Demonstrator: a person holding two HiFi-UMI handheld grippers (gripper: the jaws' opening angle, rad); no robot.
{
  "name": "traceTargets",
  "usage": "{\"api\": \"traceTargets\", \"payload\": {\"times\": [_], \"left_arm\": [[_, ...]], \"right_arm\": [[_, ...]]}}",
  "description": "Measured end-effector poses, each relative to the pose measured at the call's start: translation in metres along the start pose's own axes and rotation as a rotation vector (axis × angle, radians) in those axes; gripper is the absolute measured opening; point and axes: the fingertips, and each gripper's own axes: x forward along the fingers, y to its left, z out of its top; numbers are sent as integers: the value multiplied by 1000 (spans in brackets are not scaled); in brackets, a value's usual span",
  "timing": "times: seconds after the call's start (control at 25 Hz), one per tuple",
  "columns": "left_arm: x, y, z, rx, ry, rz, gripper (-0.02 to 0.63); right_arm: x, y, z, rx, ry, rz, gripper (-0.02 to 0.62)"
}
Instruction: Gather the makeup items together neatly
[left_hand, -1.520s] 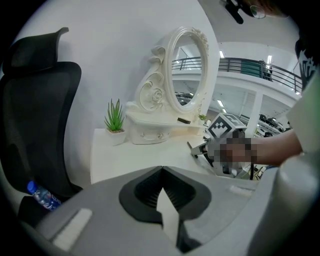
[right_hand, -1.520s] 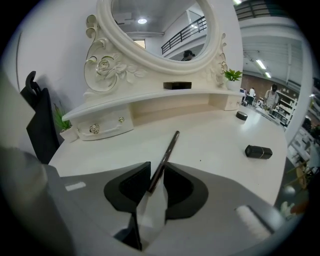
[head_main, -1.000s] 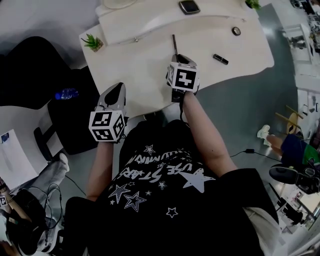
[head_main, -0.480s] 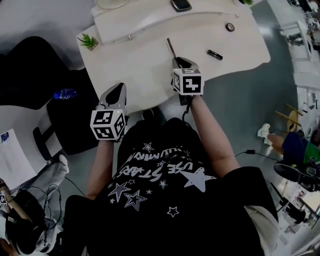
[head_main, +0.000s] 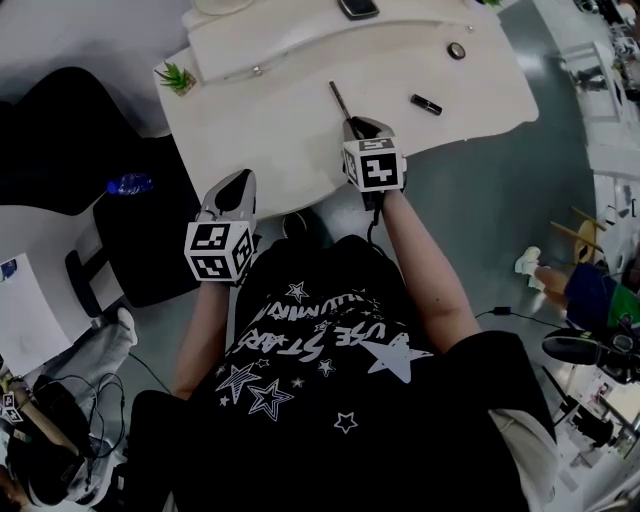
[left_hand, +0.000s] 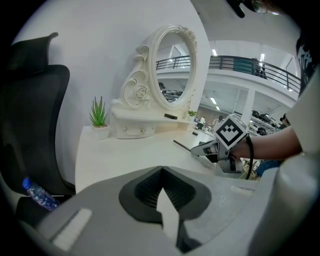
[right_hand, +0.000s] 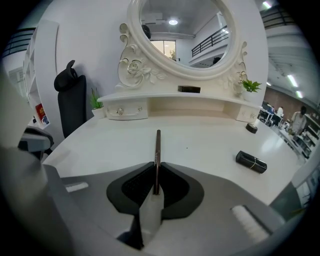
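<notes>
On the white vanity table (head_main: 270, 140), my right gripper (head_main: 353, 123) is shut on a thin brown makeup pencil (head_main: 338, 95), which sticks out ahead of the jaws just over the tabletop. The right gripper view shows that pencil (right_hand: 157, 145) pinched at its near end in the right gripper (right_hand: 156, 170). A black lipstick tube (head_main: 426, 104) lies to the right (right_hand: 251, 161). Farther back sits a small round pot (head_main: 456, 50). A dark compact (head_main: 358, 8) rests on the mirror shelf. My left gripper (head_main: 240, 177) hangs shut and empty at the table's near left edge (left_hand: 161, 170).
An ornate white mirror (right_hand: 175, 35) with a drawer shelf stands at the table's back. Small potted plants (head_main: 177, 78) (right_hand: 250, 86) flank it. A black office chair (left_hand: 35, 115) and a water bottle (head_main: 128, 186) are left of the table.
My right gripper has drawn back a little toward the table's near edge and rolled, still holding the pencil. My left gripper has shifted slightly along the near left edge.
</notes>
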Motion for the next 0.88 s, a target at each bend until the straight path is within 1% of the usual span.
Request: {"api": "traceTargets", "payload": {"times": [0.16, 0.4, 0.48, 0.52, 0.56, 0.72, 0.88], "left_arm": [[-1, 2, 0, 21, 2, -3, 0], [-2, 6, -1, 39, 3, -6, 0], [-1, 5, -1, 42, 4, -12, 0], [0, 4, -1, 45, 5, -16, 0], [1, 3, -1, 46, 6, -22, 0], [5, 0, -2, 51, 12, -45, 0], [14, -4, -1, 58, 15, -70, 0]], "right_arm": [[3, 1, -4, -5, 20, -19, 67], [3, 0, -6, 12, 5, -44, 72], [3, -2, -6, 30, 1, -46, 99], [2, -4, -5, 44, -4, -45, 135], [1, -5, -5, 60, -10, -45, 157], [-11, -13, -3, 110, -34, -60, 175], [-27, -29, -3, 130, -54, -91, 184]]}}
